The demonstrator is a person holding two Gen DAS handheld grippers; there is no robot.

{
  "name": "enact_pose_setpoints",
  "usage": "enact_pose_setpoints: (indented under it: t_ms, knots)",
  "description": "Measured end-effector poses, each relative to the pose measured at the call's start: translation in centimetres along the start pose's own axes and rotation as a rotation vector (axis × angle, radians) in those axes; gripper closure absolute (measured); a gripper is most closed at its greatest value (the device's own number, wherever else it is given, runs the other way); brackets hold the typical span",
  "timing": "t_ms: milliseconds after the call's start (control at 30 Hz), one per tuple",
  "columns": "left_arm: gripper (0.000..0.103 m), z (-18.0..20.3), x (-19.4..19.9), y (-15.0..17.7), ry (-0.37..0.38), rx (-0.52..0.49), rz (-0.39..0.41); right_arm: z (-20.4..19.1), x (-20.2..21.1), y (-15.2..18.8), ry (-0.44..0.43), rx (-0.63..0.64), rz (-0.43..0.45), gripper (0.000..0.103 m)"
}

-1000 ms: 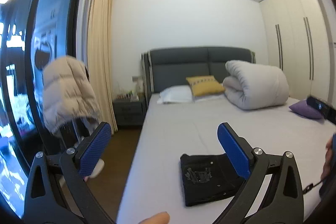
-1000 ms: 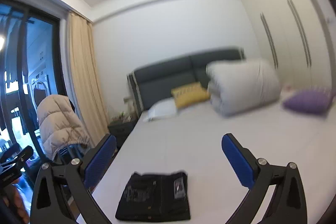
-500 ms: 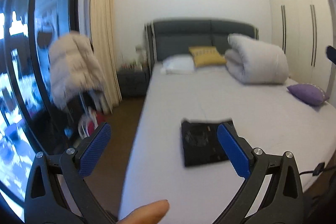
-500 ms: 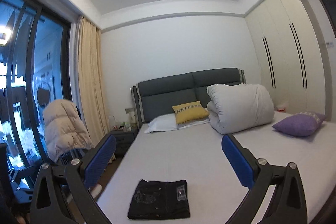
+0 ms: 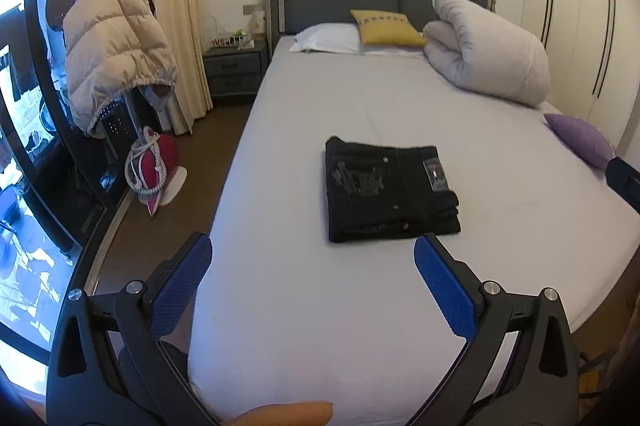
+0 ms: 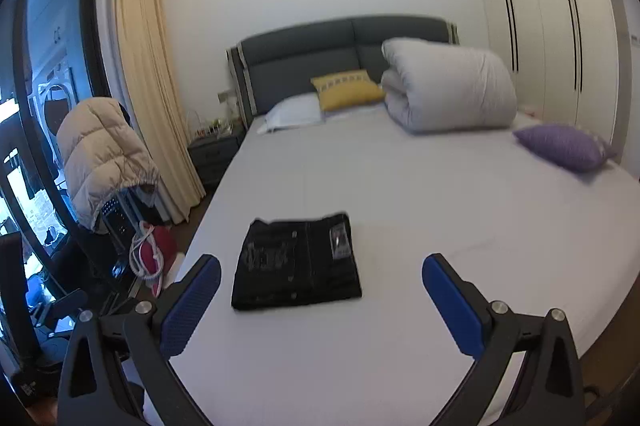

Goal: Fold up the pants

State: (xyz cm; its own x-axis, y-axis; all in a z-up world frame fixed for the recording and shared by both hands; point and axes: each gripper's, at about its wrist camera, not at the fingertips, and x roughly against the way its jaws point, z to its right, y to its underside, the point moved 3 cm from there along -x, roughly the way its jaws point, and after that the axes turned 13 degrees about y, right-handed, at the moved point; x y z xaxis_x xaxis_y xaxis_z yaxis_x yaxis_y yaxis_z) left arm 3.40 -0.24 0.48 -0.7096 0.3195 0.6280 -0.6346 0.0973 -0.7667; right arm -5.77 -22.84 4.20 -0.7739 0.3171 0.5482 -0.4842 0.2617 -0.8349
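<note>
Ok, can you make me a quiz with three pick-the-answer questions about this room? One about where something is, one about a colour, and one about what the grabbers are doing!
1. Where are the pants?
A. On the floor
B. On the bed
C. Over the chair

2. What colour is the cushion by the headboard?
A. Yellow
B. Red
C. Green

3. What are the left gripper and right gripper doing?
A. Both pinch the pants
B. One is shut
C. Both are open and hold nothing

Answers:
1. B, the pants lie folded flat on the sheet.
2. A, it leans by the white pillow and is plainly yellow.
3. C, each pair of blue pads stands wide apart, short of the pants.
</note>
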Motion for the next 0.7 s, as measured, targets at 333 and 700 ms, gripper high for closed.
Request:
enact_pose_setpoints:
  t_ms: [333,700]
  knots:
    - [0.0,0.0,-5.2,2.2,0.012,0.012,-0.074,0.2,-1.7,1.6,0.032,0.017,-0.091,0.0]
    - [0.0,-0.6,-5.4,3.1,0.001,0.027,-0.1,-0.4,-2.0,1.9,0.03,0.045,-0.112,0.0]
